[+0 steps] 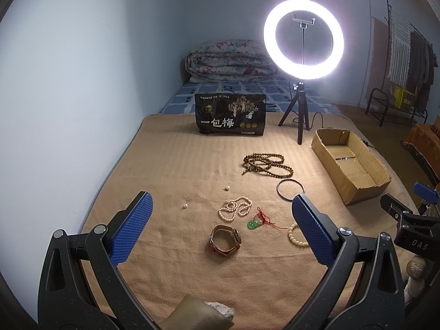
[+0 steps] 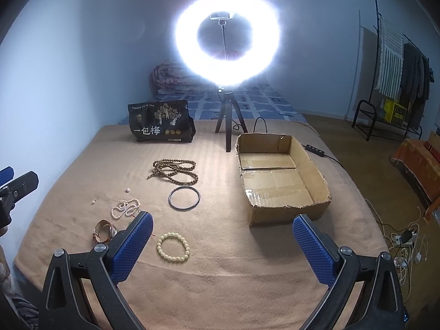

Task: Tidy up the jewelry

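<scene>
Jewelry lies spread on a tan blanket (image 2: 220, 269) covering the bed. In the right wrist view, a cream bead bracelet (image 2: 173, 247) sits at centre; a dark bangle (image 2: 184, 198) lies at its 12 o'clock, with a long brown bead necklace (image 2: 174, 171) coiled beyond. A pearl strand (image 2: 125, 208) and a brown-strapped watch (image 2: 104, 231) lie toward 10 o'clock. A green pendant on red cord (image 1: 254, 223) shows in the left view. An open cardboard box (image 2: 316, 176) stands at 2 o'clock.

The right hand-held gripper (image 2: 222, 240) hovers wide open, holding nothing, level above the blanket. The left hand-held gripper (image 1: 221, 228) is likewise spread wide and empty, framing the watch.
</scene>
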{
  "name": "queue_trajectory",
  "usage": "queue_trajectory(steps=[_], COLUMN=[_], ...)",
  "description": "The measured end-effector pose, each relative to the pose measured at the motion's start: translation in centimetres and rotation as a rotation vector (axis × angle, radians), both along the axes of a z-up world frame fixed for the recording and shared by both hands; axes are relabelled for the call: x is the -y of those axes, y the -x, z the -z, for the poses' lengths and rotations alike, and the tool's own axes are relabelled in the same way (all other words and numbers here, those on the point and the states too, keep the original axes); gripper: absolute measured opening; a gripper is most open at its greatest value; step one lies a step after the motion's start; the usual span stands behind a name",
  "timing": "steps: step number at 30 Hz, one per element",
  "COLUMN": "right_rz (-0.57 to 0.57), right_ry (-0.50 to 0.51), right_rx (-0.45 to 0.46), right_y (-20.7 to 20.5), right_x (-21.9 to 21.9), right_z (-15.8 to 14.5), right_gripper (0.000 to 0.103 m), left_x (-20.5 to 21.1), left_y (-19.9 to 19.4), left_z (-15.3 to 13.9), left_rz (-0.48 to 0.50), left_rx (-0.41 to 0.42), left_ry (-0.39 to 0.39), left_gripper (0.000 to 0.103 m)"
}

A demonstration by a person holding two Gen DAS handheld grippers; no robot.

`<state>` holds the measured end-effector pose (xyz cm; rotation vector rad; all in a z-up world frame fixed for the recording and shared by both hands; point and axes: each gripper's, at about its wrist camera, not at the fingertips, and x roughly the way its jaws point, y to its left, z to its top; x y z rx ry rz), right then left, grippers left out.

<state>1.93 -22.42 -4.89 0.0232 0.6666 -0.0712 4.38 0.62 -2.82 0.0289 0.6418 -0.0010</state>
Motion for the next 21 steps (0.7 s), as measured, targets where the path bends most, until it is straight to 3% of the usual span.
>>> queue_trajectory(steps=[14,19,21], right_rz=[-0.028,-0.096,-0.139], right_ry=[0.050,0.042,0.022], right_rx=[-0.026,-0.071,-0.103], right_y=[-1.7,-2.6,-3.1], right_x=[-0.8,-0.7,-0.6], right_z=[1.4,2.7,3.4], right_gripper=[0.103,0.099,0.096], left_x=[-2.4,-3.8,-4.3], left_y=[-3.4,-4.6,-4.9], left_z=[2.7,4.7,5.5], left_rz=[-0.036,-0.031,-0.028], left_rx=[-0.113,-0.184,-0.214], left_ry=[0.019,0.054,0.070], left_gripper=[0.103,0.103,0.097])
